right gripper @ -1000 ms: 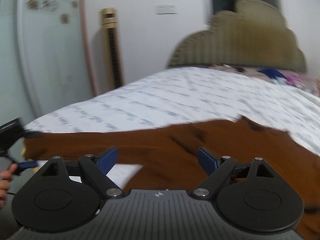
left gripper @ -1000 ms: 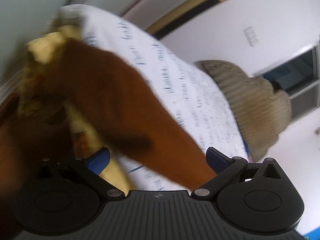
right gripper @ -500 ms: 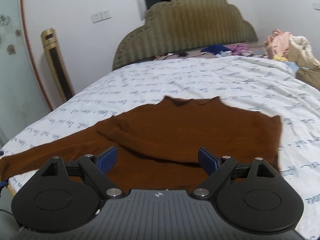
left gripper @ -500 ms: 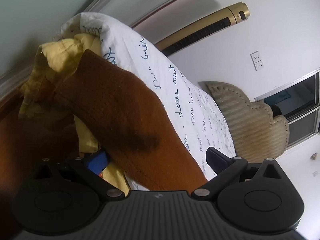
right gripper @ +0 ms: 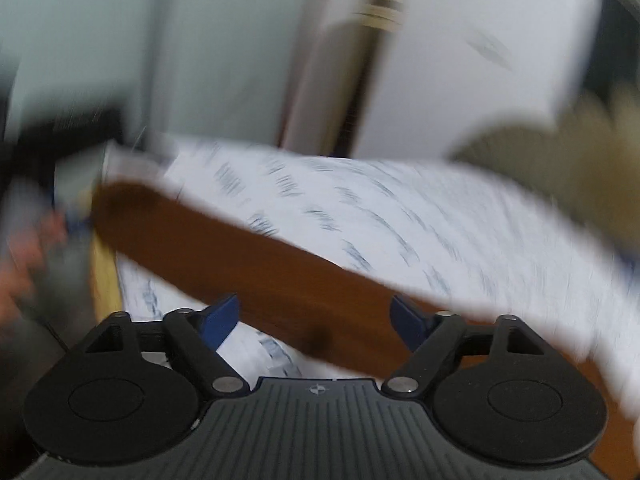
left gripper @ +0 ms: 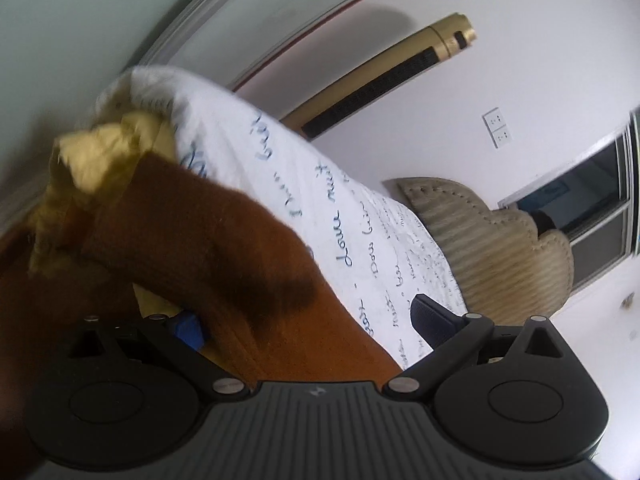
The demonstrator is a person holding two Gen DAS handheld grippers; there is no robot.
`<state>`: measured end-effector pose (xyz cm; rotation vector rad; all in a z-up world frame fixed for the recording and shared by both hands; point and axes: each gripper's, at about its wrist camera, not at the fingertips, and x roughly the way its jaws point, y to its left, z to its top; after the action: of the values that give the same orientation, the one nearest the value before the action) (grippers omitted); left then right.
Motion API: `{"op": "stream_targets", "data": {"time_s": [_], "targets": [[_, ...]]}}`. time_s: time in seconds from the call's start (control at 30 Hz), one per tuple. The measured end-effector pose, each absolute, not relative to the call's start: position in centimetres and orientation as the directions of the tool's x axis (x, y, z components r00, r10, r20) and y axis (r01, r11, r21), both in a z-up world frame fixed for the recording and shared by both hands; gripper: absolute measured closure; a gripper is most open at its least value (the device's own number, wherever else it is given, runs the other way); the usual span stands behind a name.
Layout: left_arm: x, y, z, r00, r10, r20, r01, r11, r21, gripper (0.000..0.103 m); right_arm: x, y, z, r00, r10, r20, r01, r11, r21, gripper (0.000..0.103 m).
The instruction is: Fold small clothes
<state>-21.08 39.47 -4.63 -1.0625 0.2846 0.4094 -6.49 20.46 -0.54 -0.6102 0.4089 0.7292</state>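
Note:
A brown knit sweater [left gripper: 224, 256] lies on a white bedsheet with blue script [left gripper: 320, 200]. Its long sleeve [right gripper: 224, 256] stretches across the blurred right wrist view. My left gripper [left gripper: 308, 320] is open, with brown sweater cloth lying between its blue pads [left gripper: 428, 316] at the bed's corner; I cannot tell whether they touch it. My right gripper [right gripper: 316, 318] is open, just above the sleeve. A yellow cloth [left gripper: 100, 160] bunches at the bed corner beside the sweater.
A gold and black tower fan [left gripper: 392, 68] stands by the wall. A tan padded headboard [left gripper: 492, 240] is at the far end of the bed. The other gripper and a hand [right gripper: 28, 240] show blurred at the left of the right wrist view.
The right gripper has swung left from the sweater's body to the sleeve, with strong blur now. The left view has shifted slightly; the sweater still lies between its open jaws.

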Motion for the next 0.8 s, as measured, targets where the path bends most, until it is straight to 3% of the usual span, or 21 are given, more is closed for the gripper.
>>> {"op": "stream_targets", "data": {"time_s": [0.1, 0.2, 0.3, 0.4, 0.7, 0.73, 0.8], "targets": [[-20.8, 40.0, -4.2, 0.902, 0.18, -0.392, -0.43, 0.449, -0.783, 0.012, -7.2, 24.5, -3.2, 0.763, 0.46, -0.454, -0.645, 0.493, -0.583, 0.035], [-20.1, 40.9, -4.8, 0.915, 0.142, -0.376, -0.399, 0.439, -0.805, 0.024, -7.1, 26.5, -4.8, 0.753, 0.462, -0.469, -0.652, 0.423, -0.629, 0.037], [-19.8, 41.5, -5.4, 0.923, 0.107, -0.371, -0.38, 0.42, -0.824, 0.024, -8.0, 26.1, -4.7, 0.725, 0.485, -0.489, -0.683, 0.412, -0.603, 0.045], [-19.6, 41.6, -5.2, 0.918, 0.103, -0.383, -0.388, 0.437, -0.812, 0.024, -9.7, 25.1, -3.8, 0.674, 0.548, -0.496, -0.731, 0.392, -0.559, 0.04], [-19.2, 41.6, -4.5, 0.916, 0.103, -0.388, -0.391, 0.45, -0.803, 0.024, -9.9, 27.6, -6.4, 0.719, 0.528, -0.451, -0.651, 0.286, -0.703, 0.042], [-19.1, 41.7, -4.4, 0.914, 0.104, -0.391, -0.394, 0.451, -0.801, 0.024, -9.6, 28.2, -6.5, 0.718, 0.53, -0.451, -0.652, 0.283, -0.704, 0.045], [-18.9, 41.8, -4.2, 0.912, 0.105, -0.396, -0.398, 0.456, -0.796, 0.024, -9.0, 29.0, -6.6, 0.712, 0.518, -0.474, -0.663, 0.276, -0.695, 0.079]]}}
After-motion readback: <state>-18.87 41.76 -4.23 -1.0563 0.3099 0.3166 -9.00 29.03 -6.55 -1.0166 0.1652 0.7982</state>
